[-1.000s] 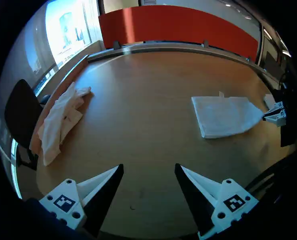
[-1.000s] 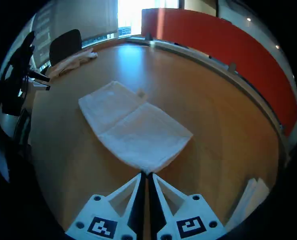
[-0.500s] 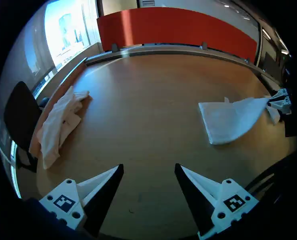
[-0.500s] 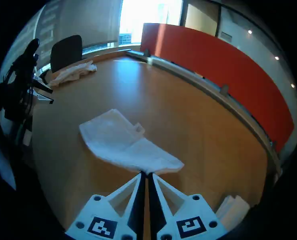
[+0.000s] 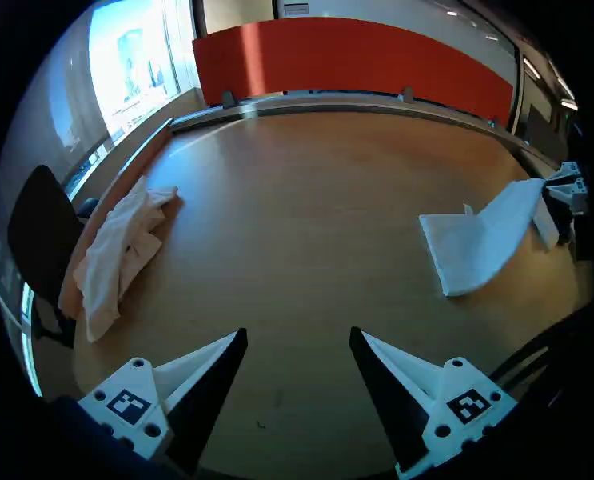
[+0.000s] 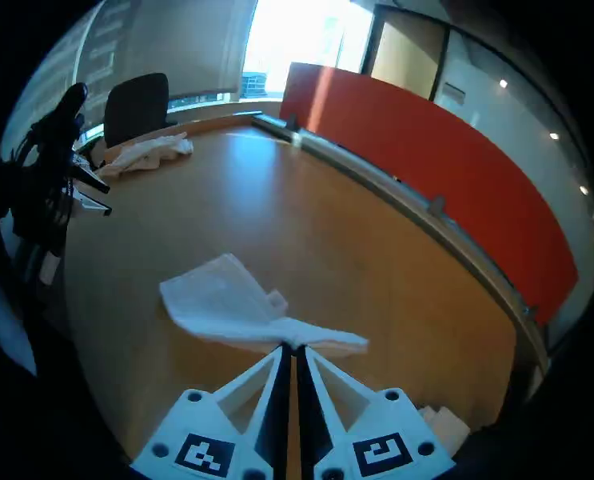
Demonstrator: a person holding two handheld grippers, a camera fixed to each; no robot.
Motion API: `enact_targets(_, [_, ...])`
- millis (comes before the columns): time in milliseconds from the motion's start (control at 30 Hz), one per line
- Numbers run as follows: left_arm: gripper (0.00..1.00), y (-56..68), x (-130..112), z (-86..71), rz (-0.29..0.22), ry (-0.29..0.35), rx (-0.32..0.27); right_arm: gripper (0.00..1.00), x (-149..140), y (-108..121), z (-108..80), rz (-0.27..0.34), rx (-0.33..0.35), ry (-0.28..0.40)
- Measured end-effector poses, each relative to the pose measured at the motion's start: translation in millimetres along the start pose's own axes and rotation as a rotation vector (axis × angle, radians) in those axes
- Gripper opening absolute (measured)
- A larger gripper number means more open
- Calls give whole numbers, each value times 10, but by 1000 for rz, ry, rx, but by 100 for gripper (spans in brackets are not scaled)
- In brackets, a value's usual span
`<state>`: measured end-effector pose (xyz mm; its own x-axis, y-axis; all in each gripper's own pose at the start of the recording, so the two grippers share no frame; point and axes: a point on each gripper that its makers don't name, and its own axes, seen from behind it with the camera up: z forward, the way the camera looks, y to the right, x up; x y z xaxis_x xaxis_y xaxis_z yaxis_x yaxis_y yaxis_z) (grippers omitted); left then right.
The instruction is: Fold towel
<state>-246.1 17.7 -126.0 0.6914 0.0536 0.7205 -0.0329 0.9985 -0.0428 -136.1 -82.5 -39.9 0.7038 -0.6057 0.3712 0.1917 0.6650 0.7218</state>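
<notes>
Presently, in the left gripper view, a dark office chair (image 5: 37, 232) stands at the far left edge of the frame. Just right of it, a crumpled cream cloth pile (image 5: 117, 248) lies along the left rim of the brown wooden table (image 5: 297, 200).

At the bottom centre, the left gripper (image 5: 297, 344) hovers over bare tabletop. Its two fingers are spread wide apart and nothing is between them.

At the right of the frame lies the white terry towel (image 5: 476, 244). Its lower part rests flat on the table. Its upper right corner is raised off the surface and runs up to the right gripper (image 5: 567, 188) at the right edge. A long red partition panel (image 5: 352, 56) spans the top of the frame behind the table.

In the right gripper view, the left gripper (image 6: 97, 196) appears at the far left, well apart from the towel (image 6: 217, 304). The chair (image 6: 137, 104) and the cloth pile (image 6: 149, 154) sit in the upper left.

At the lower centre, the right gripper (image 6: 290, 352) has its fingers pressed together on one corner of the towel. That corner is held above the table, and the rest of the towel trails away to the left. The partition panel (image 6: 440, 160) runs diagonally across the right side. A small stack of folded pale cloth (image 6: 444, 424) lies at the lower right.
</notes>
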Motion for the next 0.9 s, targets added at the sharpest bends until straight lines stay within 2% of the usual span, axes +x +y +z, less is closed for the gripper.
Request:
enact_targets(200, [95, 19, 2, 14, 3, -2, -1, 5, 81, 63, -66, -6, -9, 15])
enact_targets(400, [95, 45, 7, 30, 3, -1, -4, 5, 73, 26, -36, -14, 2, 12])
enact_targets(900, [95, -13, 24, 22, -4, 5, 3, 5, 252, -390, 225, -56, 94, 31])
